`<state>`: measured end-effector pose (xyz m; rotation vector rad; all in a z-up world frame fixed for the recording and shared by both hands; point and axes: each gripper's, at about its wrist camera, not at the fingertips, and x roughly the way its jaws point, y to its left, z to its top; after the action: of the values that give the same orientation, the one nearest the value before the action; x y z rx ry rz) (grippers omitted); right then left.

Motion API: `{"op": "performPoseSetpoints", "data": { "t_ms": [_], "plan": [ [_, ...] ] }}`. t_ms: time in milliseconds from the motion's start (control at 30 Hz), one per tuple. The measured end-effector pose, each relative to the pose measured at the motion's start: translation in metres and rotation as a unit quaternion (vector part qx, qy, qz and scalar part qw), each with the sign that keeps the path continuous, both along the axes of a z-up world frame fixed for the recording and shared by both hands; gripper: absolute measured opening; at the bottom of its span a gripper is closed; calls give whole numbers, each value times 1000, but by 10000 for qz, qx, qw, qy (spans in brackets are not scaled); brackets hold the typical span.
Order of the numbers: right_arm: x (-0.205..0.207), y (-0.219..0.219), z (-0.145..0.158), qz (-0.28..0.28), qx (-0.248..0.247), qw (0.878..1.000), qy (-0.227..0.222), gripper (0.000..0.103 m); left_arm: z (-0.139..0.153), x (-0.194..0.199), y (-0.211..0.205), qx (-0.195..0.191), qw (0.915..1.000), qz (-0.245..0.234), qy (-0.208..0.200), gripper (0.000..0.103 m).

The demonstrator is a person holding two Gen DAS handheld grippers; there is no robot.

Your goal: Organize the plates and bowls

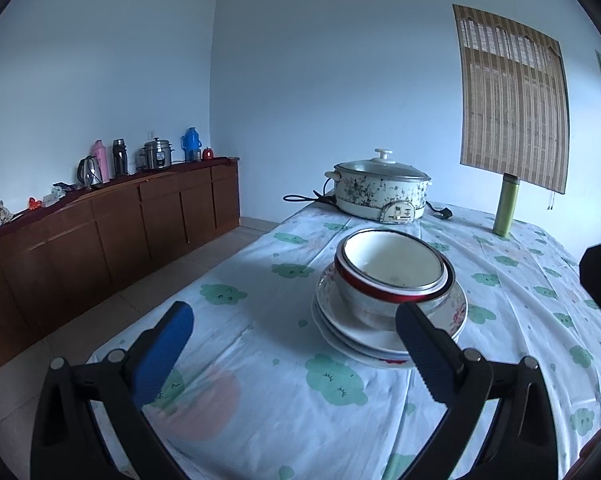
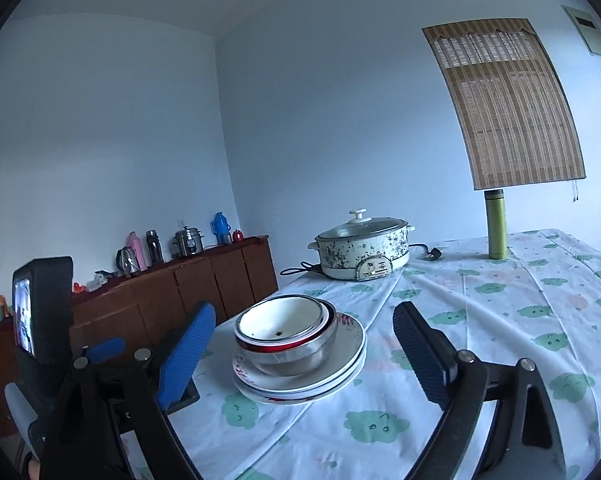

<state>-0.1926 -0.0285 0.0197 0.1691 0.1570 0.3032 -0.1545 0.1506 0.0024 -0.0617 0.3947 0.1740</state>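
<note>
The worktop (image 1: 260, 400), draped in a white cloth printed with green cloud faces, is seen from both wrist views, and the stacked crockery is set on it near its front left part. A pile of shallow white plates with red floral rims (image 1: 380, 340) (image 2: 340, 360) is found at the bottom of the stack, and two nested steel bowls with red bands and white enamel insides (image 1: 392, 276) (image 2: 284, 332) are rested on top; dark specks can be seen in the upper bowl. Behind the stack, a speckled white electric pot with a glass lid (image 1: 380, 192) (image 2: 362, 250) is placed, its front label too small to be read. The left gripper (image 1: 296, 354) is held wide open just before the stack with nothing between its blue fingers (image 1: 164, 354). The right gripper (image 2: 304, 356) is likewise spread wide and empty, its fingers (image 2: 420, 354) positioned either side of the stack without contact.
</note>
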Motion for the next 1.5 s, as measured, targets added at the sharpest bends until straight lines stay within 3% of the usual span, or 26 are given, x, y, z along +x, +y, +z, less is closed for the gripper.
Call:
{"op": "performPoseSetpoints", "data": {
  "t_ms": [1500],
  "plan": [
    [0,-11,-4,-37,141,9999,14,93,3,-5,-12,279,9996,75,67,103]
  ]
}}
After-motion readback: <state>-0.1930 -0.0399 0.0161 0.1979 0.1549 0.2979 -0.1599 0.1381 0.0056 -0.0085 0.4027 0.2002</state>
